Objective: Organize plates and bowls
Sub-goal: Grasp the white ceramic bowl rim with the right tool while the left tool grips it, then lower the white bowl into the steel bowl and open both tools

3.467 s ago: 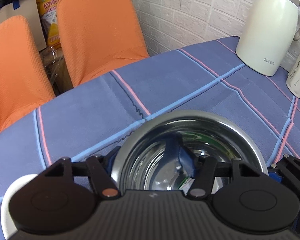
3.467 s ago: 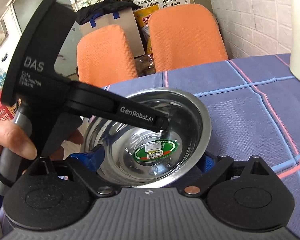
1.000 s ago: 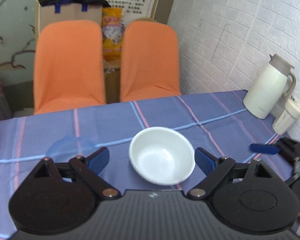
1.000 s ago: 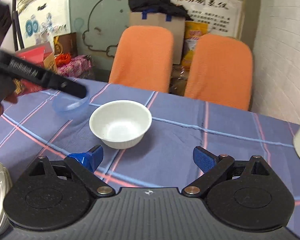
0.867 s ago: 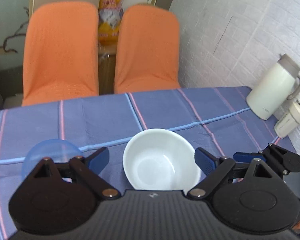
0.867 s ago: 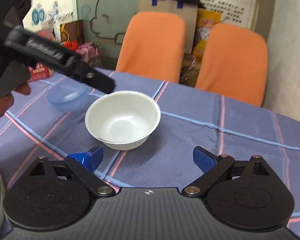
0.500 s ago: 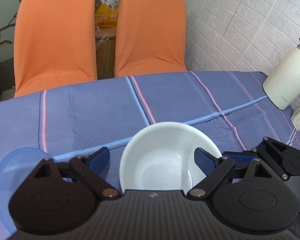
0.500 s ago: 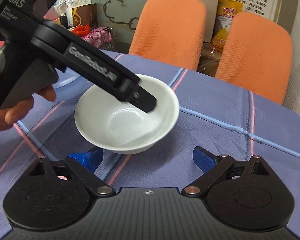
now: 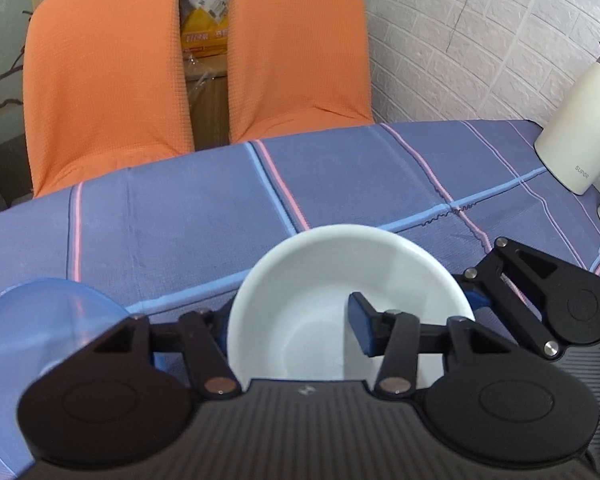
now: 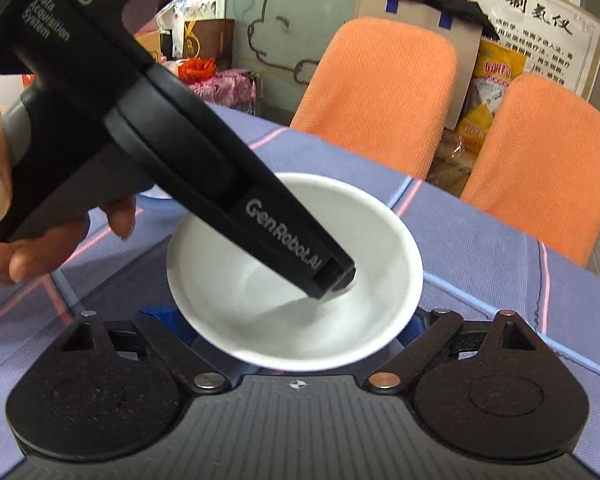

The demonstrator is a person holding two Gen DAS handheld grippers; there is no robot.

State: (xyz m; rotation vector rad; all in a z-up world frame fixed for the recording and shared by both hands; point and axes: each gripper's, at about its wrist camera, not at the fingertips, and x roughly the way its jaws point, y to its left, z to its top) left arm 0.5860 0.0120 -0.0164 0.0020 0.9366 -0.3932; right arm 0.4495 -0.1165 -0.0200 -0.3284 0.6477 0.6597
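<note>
White bowl [image 9: 320, 280] sits pinched at its left rim by your left gripper [image 9: 292, 328]; your right gripper [image 10: 300, 320] straddles it, jaws apart, on the blue tablecloth [image 9: 180, 220].

White bowl [image 9: 320, 280] upright on the blue striped worktop [image 9: 180, 220], glossy and empty, rim caught between the jaws on its left side. Just left, a translucent blue bowl [image 9: 48, 312], also upright.

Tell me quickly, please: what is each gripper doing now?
Left gripper: closed on the rim of the white bowl, one finger inside.
Right gripper: open, its fingers on either side of the bowl, not yet gripping.
</note>
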